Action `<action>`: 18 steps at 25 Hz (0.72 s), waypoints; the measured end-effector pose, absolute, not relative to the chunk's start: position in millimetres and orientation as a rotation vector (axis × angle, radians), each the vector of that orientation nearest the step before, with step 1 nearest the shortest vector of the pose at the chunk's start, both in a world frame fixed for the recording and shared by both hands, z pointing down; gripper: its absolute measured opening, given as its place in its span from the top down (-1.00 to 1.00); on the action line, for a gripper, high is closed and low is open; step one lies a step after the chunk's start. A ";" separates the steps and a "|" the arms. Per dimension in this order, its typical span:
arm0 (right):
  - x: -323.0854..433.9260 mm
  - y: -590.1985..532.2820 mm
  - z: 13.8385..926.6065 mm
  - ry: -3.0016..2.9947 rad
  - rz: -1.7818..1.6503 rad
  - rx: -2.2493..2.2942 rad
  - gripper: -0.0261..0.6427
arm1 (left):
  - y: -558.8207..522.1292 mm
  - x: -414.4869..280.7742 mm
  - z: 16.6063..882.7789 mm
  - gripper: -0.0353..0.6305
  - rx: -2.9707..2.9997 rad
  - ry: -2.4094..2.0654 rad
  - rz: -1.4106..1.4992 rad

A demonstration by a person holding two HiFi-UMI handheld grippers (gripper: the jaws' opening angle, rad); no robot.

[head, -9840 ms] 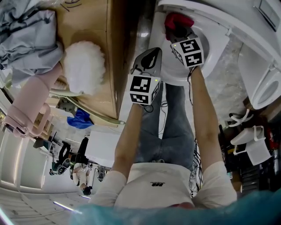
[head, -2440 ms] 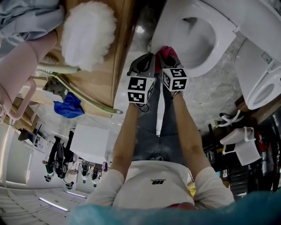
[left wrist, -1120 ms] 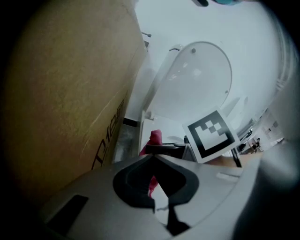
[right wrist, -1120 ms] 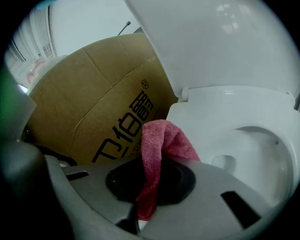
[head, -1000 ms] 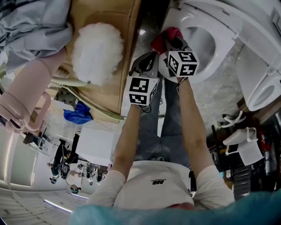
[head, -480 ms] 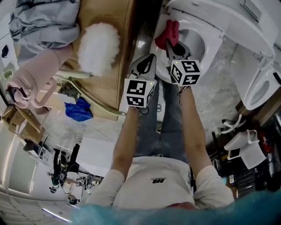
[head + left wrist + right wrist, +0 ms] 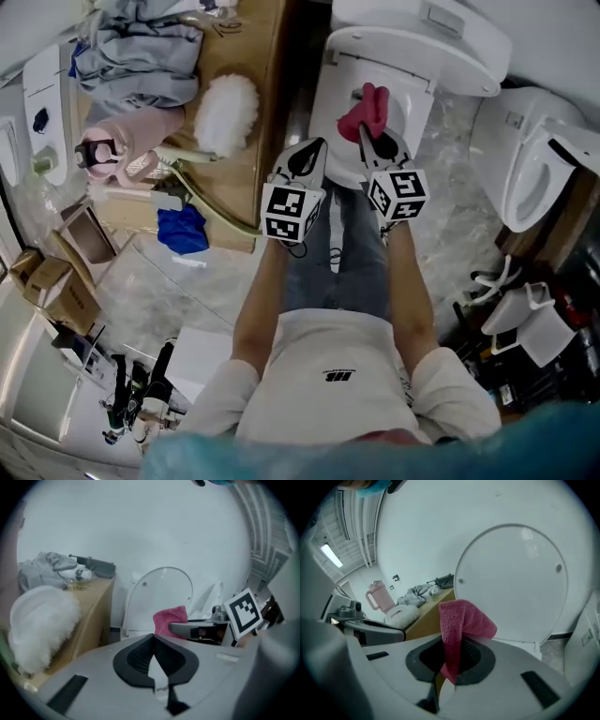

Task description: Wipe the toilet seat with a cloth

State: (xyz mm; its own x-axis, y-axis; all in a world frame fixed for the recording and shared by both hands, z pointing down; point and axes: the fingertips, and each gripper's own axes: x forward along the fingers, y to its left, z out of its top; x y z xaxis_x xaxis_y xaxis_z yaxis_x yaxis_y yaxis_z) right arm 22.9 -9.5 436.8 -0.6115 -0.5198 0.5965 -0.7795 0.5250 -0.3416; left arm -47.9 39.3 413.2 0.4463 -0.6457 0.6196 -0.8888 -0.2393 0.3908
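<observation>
The white toilet [image 7: 375, 66] stands ahead of me with its round lid [image 7: 515, 583] raised; the seat rim [image 7: 323, 122] shows at the bowl's left. My right gripper [image 7: 368, 133] is shut on a pink-red cloth [image 7: 363, 109], which sticks up from the jaws over the bowl. In the right gripper view the cloth [image 7: 457, 620] folds over between the dark pads. My left gripper [image 7: 314, 147] hovers at the seat's near left edge, shut and holding nothing. The left gripper view shows the cloth [image 7: 171, 619] and the right gripper's marker cube [image 7: 243, 613] to its right.
A wooden cabinet [image 7: 258, 103] stands left of the toilet, bearing a white fluffy duster [image 7: 228, 112], a pink tumbler [image 7: 117, 155] and grey clothes [image 7: 141, 47]. A blue rag [image 7: 183, 230] lies lower down. Another white fixture [image 7: 530, 178] stands to the right on the marbled floor [image 7: 450, 178].
The head view has pulled back and shows the whole toilet. My right gripper has carried the cloth from the seat's left rim to over the bowl. The left gripper stays beside it.
</observation>
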 end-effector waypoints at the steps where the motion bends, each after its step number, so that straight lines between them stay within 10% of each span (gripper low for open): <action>1: 27.3 -8.3 421.6 -2.353 0.819 1.075 0.86 | 39.3 -45.8 401.0 0.86 1.996 -1.280 0.430; 18: 88.9 15.7 218.5 -2.466 0.640 1.242 0.87 | 28.8 -8.2 226.0 0.86 2.249 -1.240 0.381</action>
State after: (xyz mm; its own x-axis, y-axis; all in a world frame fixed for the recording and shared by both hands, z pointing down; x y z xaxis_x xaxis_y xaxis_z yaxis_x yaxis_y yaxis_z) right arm 88.9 15.7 218.5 -0.5780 -0.6761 0.4569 -0.8130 0.5254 -0.2510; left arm -8.2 28.8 226.0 0.5370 -0.6911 0.4838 -0.8435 -0.4318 0.3194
